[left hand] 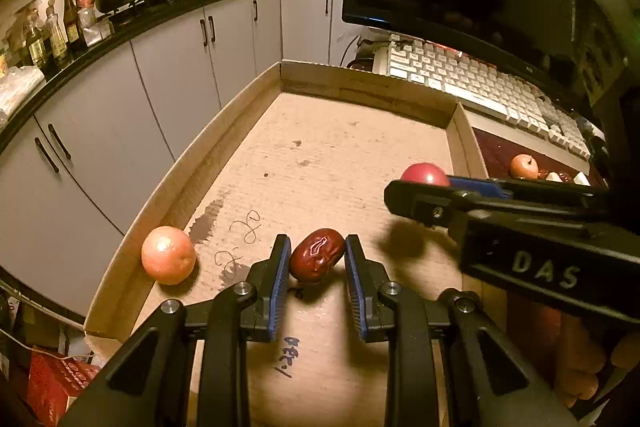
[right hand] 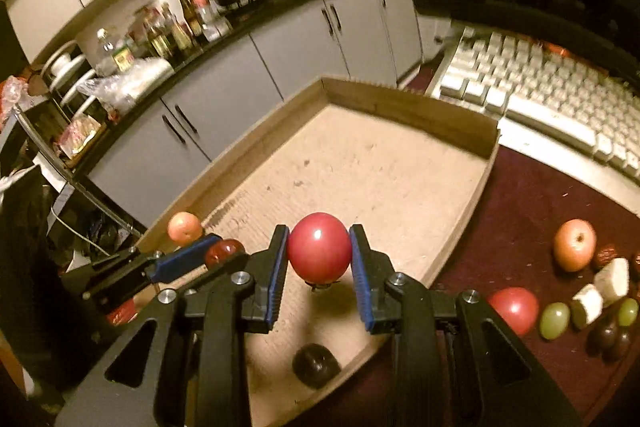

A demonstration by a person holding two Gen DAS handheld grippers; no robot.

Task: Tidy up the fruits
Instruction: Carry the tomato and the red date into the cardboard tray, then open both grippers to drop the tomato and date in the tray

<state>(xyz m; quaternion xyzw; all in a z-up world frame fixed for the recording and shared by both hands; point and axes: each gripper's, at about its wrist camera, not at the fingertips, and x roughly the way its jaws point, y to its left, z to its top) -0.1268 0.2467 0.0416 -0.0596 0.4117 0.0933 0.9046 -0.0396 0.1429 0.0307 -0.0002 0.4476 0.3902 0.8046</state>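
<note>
Two hand-held black grippers with blue ribbed pads hovered over a shallow, open-topped brown cardboard box (right hand: 484,163) on a dark red tabletop. The left gripper (left hand: 317,259) was clamped on a wrinkled, glossy dark red dried date (left hand: 317,255), held above the box floor near its left wall. The right gripper (right hand: 319,251) was clamped on a smooth, round red tomato (right hand: 319,247), also held above the box floor. Already inside the box lay a round orange citrus fruit (left hand: 168,255) against the left wall and a dark purple round fruit (right hand: 315,365) near the front edge. Outside, to the right, waited a yellow-red apple (right hand: 574,245), another red tomato (right hand: 514,309), green grapes (right hand: 554,321) and pale cut chunks.

To place both well, each fruit probably needed lowering until it touched the cardboard before the pads parted, since the tomato would likely roll. Setting each beside its own kind, clear of the other gripper, seemed wise.
</note>
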